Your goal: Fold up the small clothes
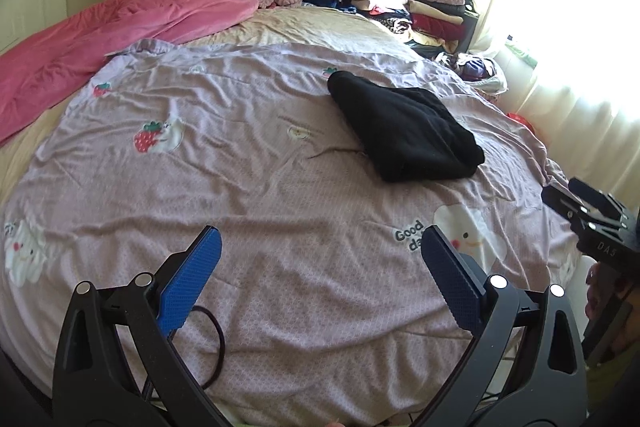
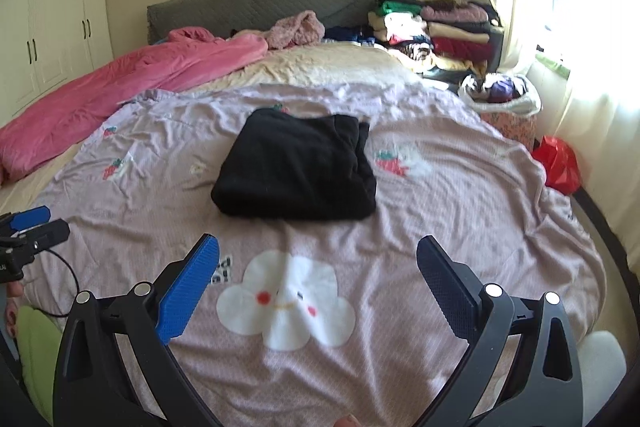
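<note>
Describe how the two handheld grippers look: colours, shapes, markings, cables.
Both the left gripper and right gripper have black, triangular-cutout arms with silver rivets and blue textured pads. A thin black cable loops beside the left one. The right gripper's body bears white lettering.

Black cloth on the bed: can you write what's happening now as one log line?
black cloth: folded, lying on bed cover | left gripper: open, empty | right gripper: open, empty | nothing held

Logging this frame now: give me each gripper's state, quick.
Left gripper: open, holding nothing, over the bedspread.
Right gripper: open, holding nothing; black garment lies folded ahead, untouched.
</note>
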The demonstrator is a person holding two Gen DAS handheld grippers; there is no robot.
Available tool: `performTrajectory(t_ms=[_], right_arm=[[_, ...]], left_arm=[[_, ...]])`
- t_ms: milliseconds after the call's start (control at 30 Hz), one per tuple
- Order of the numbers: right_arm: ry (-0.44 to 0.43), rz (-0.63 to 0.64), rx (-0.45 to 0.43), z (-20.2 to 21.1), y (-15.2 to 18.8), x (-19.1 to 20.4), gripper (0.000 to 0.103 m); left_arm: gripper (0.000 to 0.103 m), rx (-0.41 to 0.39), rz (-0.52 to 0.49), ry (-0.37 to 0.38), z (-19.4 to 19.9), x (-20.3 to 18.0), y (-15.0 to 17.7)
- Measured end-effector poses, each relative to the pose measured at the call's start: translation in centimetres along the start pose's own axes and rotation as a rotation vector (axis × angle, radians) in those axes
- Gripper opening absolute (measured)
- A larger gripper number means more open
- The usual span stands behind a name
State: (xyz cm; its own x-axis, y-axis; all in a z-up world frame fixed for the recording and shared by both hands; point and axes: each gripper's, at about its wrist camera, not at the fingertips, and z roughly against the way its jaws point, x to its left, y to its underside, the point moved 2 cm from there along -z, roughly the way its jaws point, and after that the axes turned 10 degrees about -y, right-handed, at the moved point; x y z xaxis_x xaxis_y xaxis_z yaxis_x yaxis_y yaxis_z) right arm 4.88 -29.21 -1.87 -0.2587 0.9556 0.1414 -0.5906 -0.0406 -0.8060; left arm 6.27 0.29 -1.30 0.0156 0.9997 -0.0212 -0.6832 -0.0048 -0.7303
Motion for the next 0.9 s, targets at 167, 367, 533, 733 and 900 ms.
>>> performTrajectory(t_ms=[167, 367, 533, 733, 900], right_arm=[[-0.012, -0.026, 0.040, -1.4, 1.2, -0.1, 0.099], [-0.023, -0.021, 0.047, -2.0, 1.6, 0.0, 0.099], [-0.025, -0.032, 0.052, -2.4, 1.9, -0.2, 0.099], [-0.016, -0.036, 0.051, -2.7, 2.4, -0.4, 0.099], [-0.022, -0.031, 0.062, -3.3, 3.0, -0.5, 0.099]], left_arm=[[0.094, 0.012, -0.002, -0.009, -0.6, 0.0, 0.4], [0.094, 0.019, -0.013, -0.014, -1.2, -0.4, 0.8], [0.094, 0.032, -0.024, -0.023, -1.7, -0.8, 1.4], [0.094, 0.025, -0.032, -0.035, -2.2, -1.2, 2.0], [0.094, 0.022, -0.036, -0.040, -2.8, -1.5, 2.6]])
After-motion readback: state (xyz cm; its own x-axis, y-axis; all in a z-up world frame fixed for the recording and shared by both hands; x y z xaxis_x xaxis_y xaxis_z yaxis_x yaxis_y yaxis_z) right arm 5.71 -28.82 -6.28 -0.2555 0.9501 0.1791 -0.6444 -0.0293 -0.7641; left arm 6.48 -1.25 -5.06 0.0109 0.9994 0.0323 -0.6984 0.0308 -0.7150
